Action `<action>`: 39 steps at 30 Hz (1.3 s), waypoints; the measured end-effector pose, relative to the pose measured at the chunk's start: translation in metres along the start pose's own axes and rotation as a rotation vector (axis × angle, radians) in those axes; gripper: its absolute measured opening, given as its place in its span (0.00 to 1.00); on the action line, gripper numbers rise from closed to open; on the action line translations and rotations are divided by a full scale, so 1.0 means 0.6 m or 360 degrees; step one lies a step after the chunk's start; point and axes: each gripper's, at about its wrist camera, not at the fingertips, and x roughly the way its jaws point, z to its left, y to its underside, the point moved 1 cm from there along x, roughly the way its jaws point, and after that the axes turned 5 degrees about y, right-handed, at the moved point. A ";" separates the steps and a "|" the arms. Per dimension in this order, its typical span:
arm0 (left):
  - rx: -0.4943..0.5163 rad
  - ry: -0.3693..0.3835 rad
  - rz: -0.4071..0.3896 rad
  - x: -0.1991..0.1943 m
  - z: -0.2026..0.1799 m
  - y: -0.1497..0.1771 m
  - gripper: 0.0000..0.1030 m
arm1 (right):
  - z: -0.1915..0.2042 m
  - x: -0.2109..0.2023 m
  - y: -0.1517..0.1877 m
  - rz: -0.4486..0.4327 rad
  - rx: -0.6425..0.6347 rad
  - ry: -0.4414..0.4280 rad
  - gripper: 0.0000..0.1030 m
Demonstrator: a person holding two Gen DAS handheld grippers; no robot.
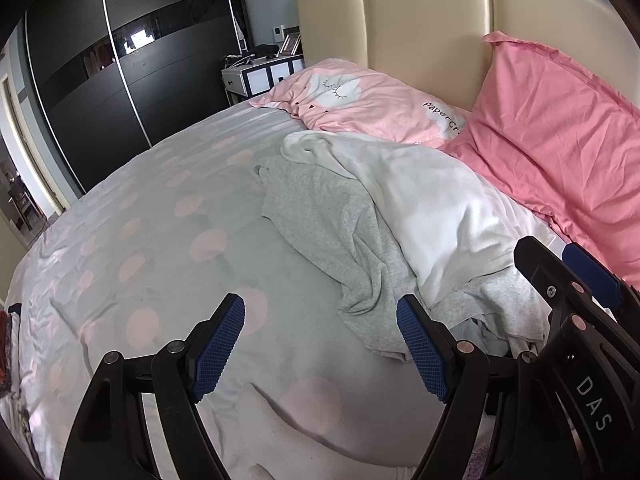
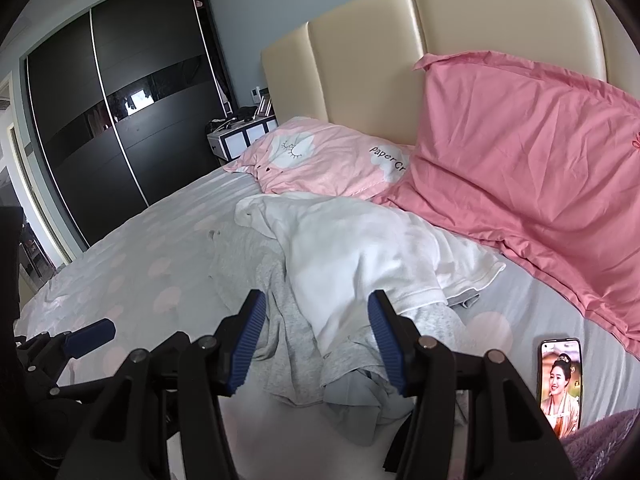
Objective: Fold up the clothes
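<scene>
While both grippers hang with jaws spread and nothing between them, the clothes lie unfolded in a heap on the grey, pink-dotted bed sheet (image 1: 160, 208). Ahead of the right gripper (image 2: 316, 344) a rumpled white cotton garment (image 2: 352, 256) drapes over a crumpled heather-grey knit garment (image 2: 288, 320); the heap sits ahead and to the right of the left gripper (image 1: 320, 344). Judging by this, sorting is the step in hand: one piece, likely the white top layer, wants lifting clear by an edge and spreading flat on the bare sheet ahead of the left gripper.
</scene>
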 end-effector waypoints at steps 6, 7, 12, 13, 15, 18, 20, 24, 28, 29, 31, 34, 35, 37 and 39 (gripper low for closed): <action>-0.0008 0.0022 0.0030 0.012 -0.001 0.000 0.77 | 0.001 0.010 0.001 0.0025 -0.0012 0.0014 0.50; -0.0006 0.0025 0.0036 0.015 -0.001 -0.001 0.77 | 0.001 0.013 0.001 0.0033 -0.0015 0.0013 0.50; 0.0008 0.0082 0.0072 0.028 0.003 -0.020 0.77 | -0.001 0.028 -0.014 0.0095 -0.0032 -0.0025 0.50; 0.0015 0.0099 0.0069 0.028 0.005 -0.028 0.77 | -0.003 0.032 -0.022 0.0108 -0.0037 -0.0030 0.50; 0.0031 0.0131 0.0058 0.027 0.009 -0.047 0.77 | -0.010 0.043 -0.043 0.0150 -0.0042 -0.0066 0.51; 0.0031 0.0205 0.0053 0.033 0.016 -0.078 0.77 | -0.026 0.070 -0.074 0.0241 -0.0037 -0.0134 0.51; 0.0015 0.0272 0.0058 0.044 0.020 -0.100 0.77 | -0.034 0.097 -0.091 0.0306 -0.0086 -0.0170 0.51; 0.0009 0.0424 0.0086 0.078 0.008 -0.133 0.77 | -0.060 0.159 -0.114 0.0412 -0.0144 -0.0206 0.51; 0.0023 0.0504 0.0166 0.131 -0.028 -0.144 0.77 | -0.121 0.216 -0.114 0.0430 -0.0028 -0.0192 0.51; 0.0035 0.0501 0.0187 0.145 -0.038 -0.145 0.77 | -0.137 0.230 -0.114 0.0434 0.0001 -0.0189 0.51; 0.0062 0.0492 0.0226 0.174 -0.056 -0.147 0.74 | -0.167 0.259 -0.114 0.0443 0.0058 -0.0182 0.51; 0.0114 0.0474 0.0274 0.216 -0.081 -0.152 0.72 | -0.210 0.302 -0.113 0.0471 0.0156 -0.0182 0.51; 0.0124 0.0478 0.0287 0.229 -0.090 -0.154 0.71 | -0.220 0.317 -0.111 0.0488 0.0193 -0.0195 0.51; 0.0122 0.0480 0.0330 0.257 -0.102 -0.156 0.65 | -0.235 0.345 -0.105 0.0520 0.0273 -0.0251 0.51; 0.0111 0.0480 0.0380 0.285 -0.112 -0.156 0.60 | -0.241 0.376 -0.095 0.0580 0.0340 -0.0304 0.51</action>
